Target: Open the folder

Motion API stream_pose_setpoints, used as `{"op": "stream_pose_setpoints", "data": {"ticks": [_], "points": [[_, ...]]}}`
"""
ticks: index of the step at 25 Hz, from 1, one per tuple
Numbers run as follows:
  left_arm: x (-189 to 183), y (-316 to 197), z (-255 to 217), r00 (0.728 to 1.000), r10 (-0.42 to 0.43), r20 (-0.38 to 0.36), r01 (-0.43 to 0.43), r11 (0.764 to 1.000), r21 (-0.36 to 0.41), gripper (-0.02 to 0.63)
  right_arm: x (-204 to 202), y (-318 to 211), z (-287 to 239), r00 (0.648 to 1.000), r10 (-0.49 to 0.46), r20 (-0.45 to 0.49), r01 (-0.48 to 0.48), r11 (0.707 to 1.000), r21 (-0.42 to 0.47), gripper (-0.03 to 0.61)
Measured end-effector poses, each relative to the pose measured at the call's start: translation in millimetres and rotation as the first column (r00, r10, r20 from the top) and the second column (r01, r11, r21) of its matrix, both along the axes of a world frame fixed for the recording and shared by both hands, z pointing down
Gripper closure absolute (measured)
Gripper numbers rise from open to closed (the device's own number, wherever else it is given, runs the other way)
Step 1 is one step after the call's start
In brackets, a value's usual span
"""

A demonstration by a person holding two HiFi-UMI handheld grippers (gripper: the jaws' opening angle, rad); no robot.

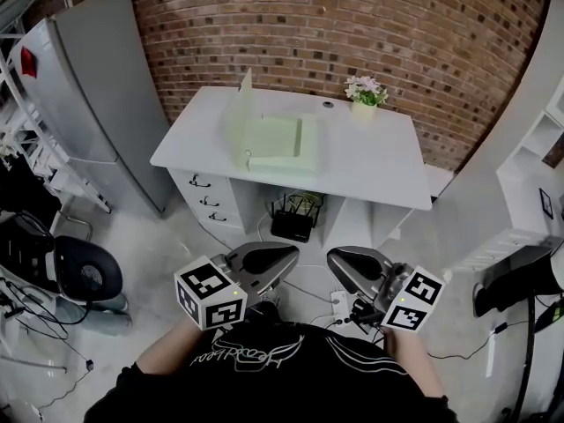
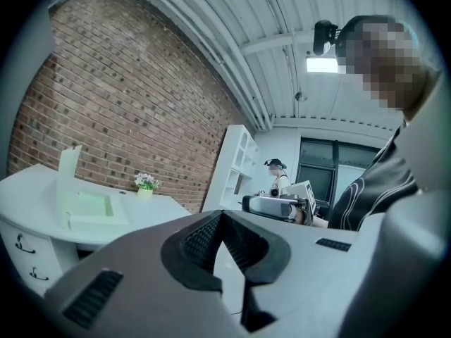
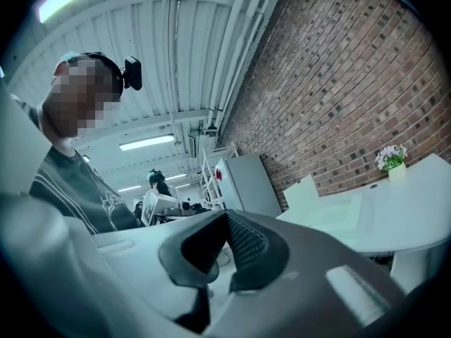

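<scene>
Folder (image 1: 278, 139) lies open on desk (image 1: 379, 170) near flowerpot (image 1: 364, 104); left tool (image 1: 293, 254) and right tool (image 1: 332, 256) pressed together, empty.

Two grey, smooth-shelled tools, left gripper (image 1: 286, 256) and right gripper (image 1: 337, 259); black ribbed pads (image 2: 201, 238) lining the jaws; a dark slotted strip (image 2: 95, 298) on each shell; behind each gripper, a white cube (image 1: 210, 292) with black square markers; further back, a black shirt (image 1: 291, 386) with thin white line print (image 1: 256, 349); above, a small black head camera (image 3: 132, 74).
</scene>
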State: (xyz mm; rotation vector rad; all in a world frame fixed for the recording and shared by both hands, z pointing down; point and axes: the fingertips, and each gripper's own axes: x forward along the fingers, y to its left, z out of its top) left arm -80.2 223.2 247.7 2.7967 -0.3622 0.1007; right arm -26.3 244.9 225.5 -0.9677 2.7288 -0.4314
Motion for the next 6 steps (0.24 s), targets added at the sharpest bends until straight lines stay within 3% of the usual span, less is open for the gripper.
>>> {"op": "stream_pose_setpoints", "data": {"ticks": [6], "points": [[-7.1, 8.4, 6.3, 1.0, -0.003, -0.001, 0.003, 1.0, 0.005, 0.611, -9.3, 6.5, 6.5, 1.0, -0.01, -0.006, 0.01, 1.0, 0.008, 0.577]]}}
